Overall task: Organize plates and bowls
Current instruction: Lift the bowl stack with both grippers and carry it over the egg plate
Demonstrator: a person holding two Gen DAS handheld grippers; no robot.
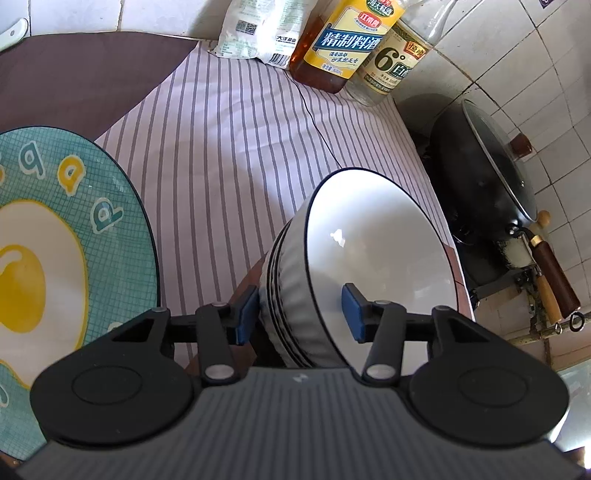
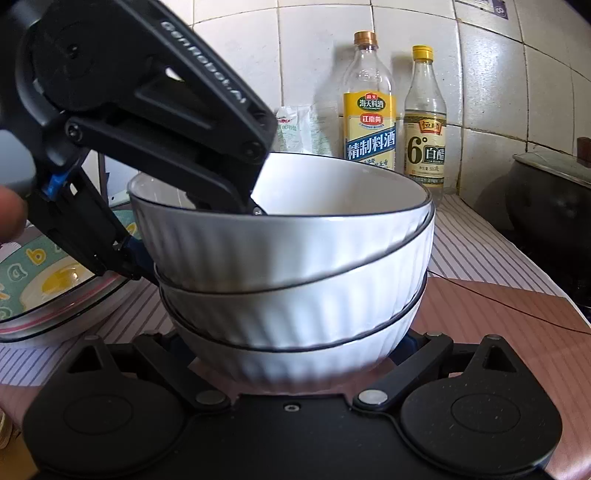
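With the stack of three white bowls (image 2: 291, 273) nested on the striped cloth (image 1: 229, 147) beside the egg plate (image 1: 66, 229), my left claw (image 1: 299, 314) straddles the top rim, pads apart, my right claw (image 2: 291, 343) wide around the base, so next comes withdrawal without tipping.

The counter (image 1: 229, 155) is covered by a white cloth with thin purple stripes. A brown mat (image 1: 85, 74) lies over its far left part. A teal plate printed with a fried egg (image 1: 74, 229) sits at the left. A stack of three white ribbed bowls (image 2: 291, 280) stands near the right edge, on a reddish-brown patch (image 2: 491, 325). Along the tiled wall stand a white packet (image 1: 258, 33), a yellow-labelled cooking-wine bottle (image 1: 343, 44) and a clear vinegar bottle (image 1: 395, 62). A thin black wire (image 1: 314, 118) crosses the cloth.
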